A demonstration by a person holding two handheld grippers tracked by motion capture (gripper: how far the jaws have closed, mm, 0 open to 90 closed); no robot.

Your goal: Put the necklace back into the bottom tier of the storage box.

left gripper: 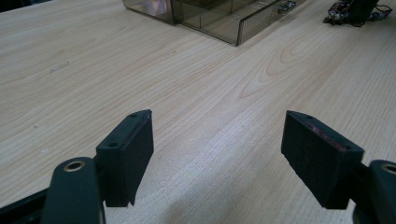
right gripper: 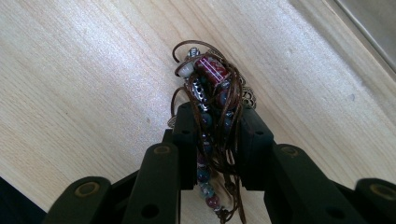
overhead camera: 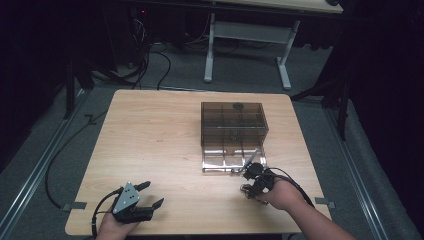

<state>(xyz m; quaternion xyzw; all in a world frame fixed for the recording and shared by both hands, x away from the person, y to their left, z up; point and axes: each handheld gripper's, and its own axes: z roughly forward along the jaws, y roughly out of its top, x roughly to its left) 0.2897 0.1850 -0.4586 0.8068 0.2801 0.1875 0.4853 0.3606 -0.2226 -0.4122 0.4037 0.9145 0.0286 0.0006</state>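
Observation:
A beaded bracelet [right gripper: 210, 70] of dark red, grey and silver beads on brown cord lies bunched on the wooden table [overhead camera: 150, 140]. My right gripper [right gripper: 217, 116] is shut on it, both pads pressing the cords and beads, with the bead cluster sticking out past the tips. In the high view the right gripper [overhead camera: 248, 189] points down at the table just in front of the smoked plastic box [overhead camera: 232, 122]. My left gripper [overhead camera: 155, 193] rests at the front left of the table, and its jaws [left gripper: 217, 135] stand wide open with nothing between them.
The box has compartments and a drawer [overhead camera: 225, 160] pulled out toward me. In the left gripper view the box [left gripper: 210, 18] is far ahead and the right gripper with the beads [left gripper: 350, 11] is at the top right. A white desk frame [overhead camera: 210, 50] stands beyond the table.

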